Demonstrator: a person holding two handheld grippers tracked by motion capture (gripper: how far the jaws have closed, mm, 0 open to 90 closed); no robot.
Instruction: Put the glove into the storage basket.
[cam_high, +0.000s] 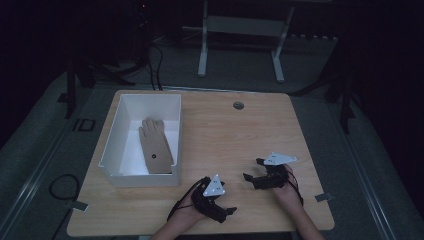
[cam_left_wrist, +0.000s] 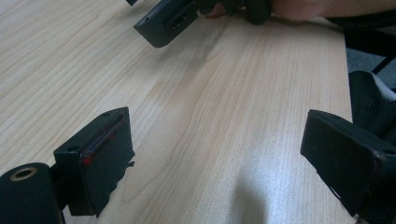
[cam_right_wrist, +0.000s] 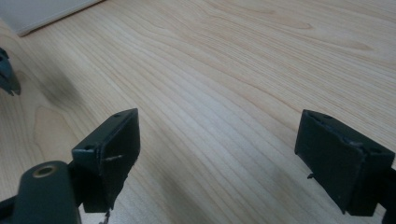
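— Where's the glove (cam_high: 154, 146)?
— Flat in the white box (cam_high: 113, 136) at the worktop's (cam_high: 235, 135) left, fingers pointing away, long axis front to back.
— Which gripper is nearer?
— The left gripper (cam_high: 220, 208), I judge; right gripper (cam_high: 256, 176) sits farther. Both jaws apart, empty.
— Gripper views?
— Close-up bare wood; the high view alone shows the glove.

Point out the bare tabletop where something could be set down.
Free: the wide wood between the white box and the table's right edge, up to the round grommet. Crowded: the near edge, where the left gripper and right gripper rest.
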